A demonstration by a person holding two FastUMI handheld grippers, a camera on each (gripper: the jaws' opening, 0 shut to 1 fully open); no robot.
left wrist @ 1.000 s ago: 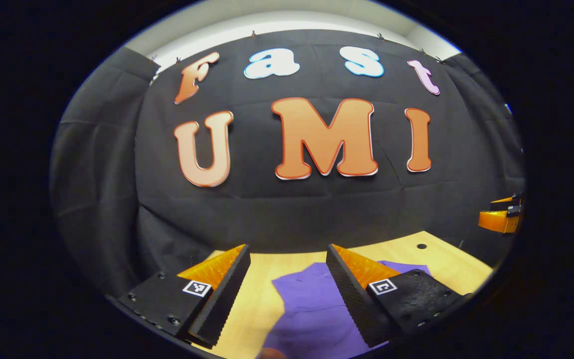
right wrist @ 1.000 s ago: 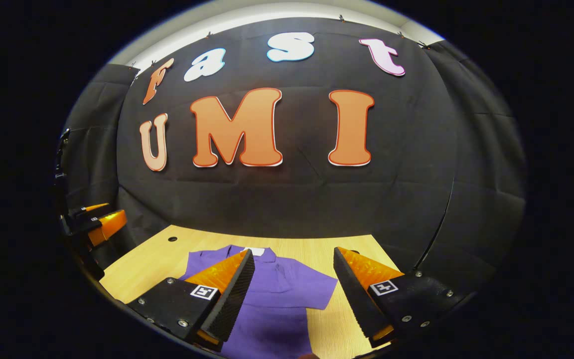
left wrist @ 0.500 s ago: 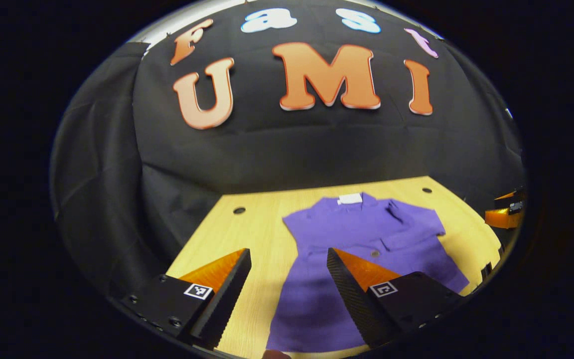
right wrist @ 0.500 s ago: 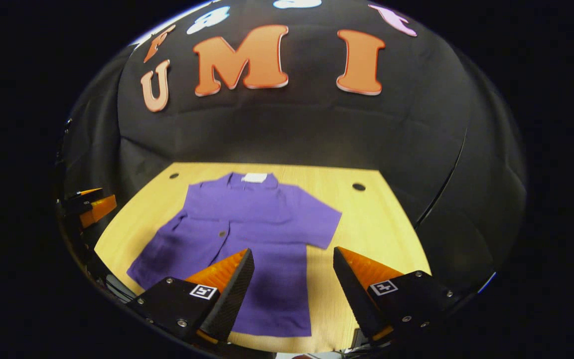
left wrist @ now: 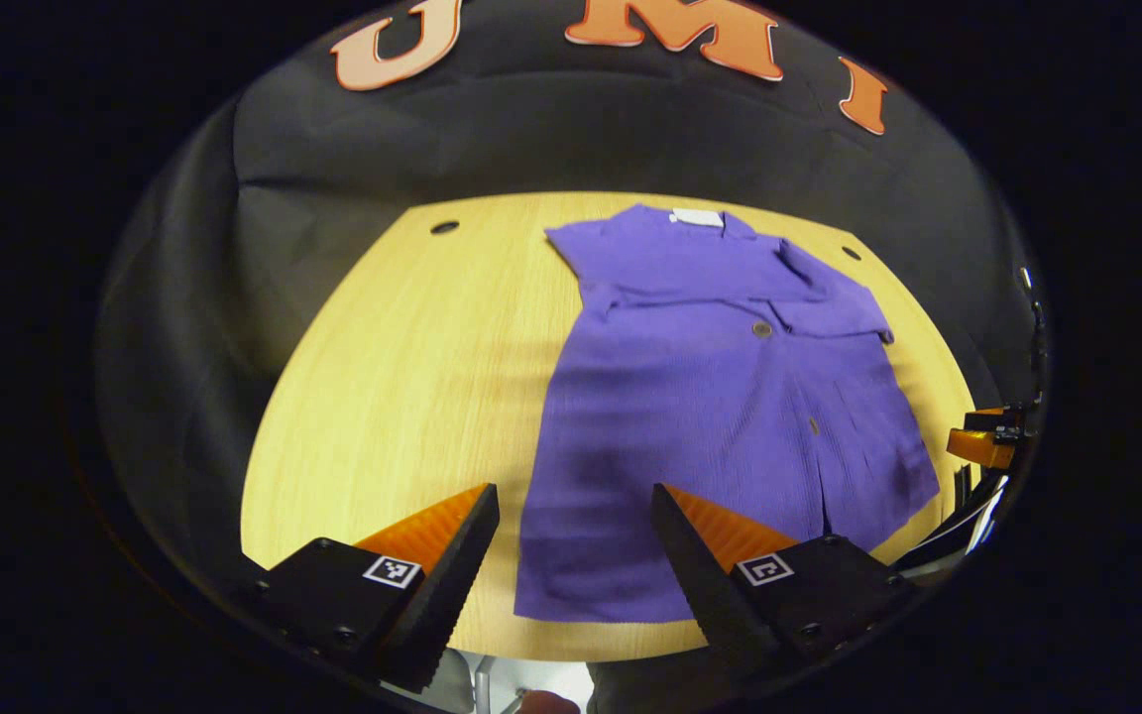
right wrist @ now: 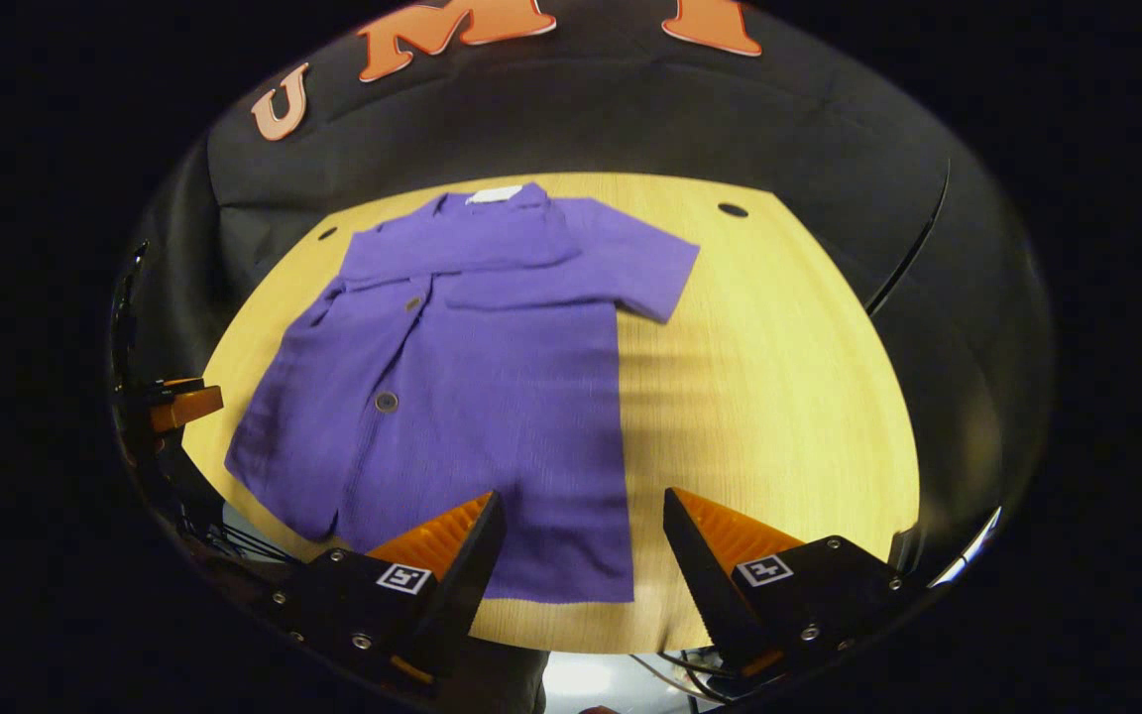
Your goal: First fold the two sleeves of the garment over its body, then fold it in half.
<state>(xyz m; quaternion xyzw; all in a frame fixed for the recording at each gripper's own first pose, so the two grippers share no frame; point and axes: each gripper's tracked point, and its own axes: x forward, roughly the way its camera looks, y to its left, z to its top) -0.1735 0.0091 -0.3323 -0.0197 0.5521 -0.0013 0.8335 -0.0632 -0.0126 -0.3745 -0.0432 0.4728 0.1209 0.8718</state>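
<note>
Wooden table point(left wrist: 383, 327) under purple shirt point(left wrist: 720, 397); our left gripper point(left wrist: 571, 540) and right gripper point(right wrist: 581, 545) hover above hem, tilted down, jaws wide, empty.

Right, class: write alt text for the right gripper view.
A purple short-sleeved button-up shirt lies flat on a light wooden table. The right gripper hovers open over the shirt's near hem.

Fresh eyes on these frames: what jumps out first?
A purple shirt lies flat on the light wooden table, collar toward the black cloth wall, its sleeve spread out to the side. The right gripper and left gripper both hang open above the near hem, touching nothing.
</note>
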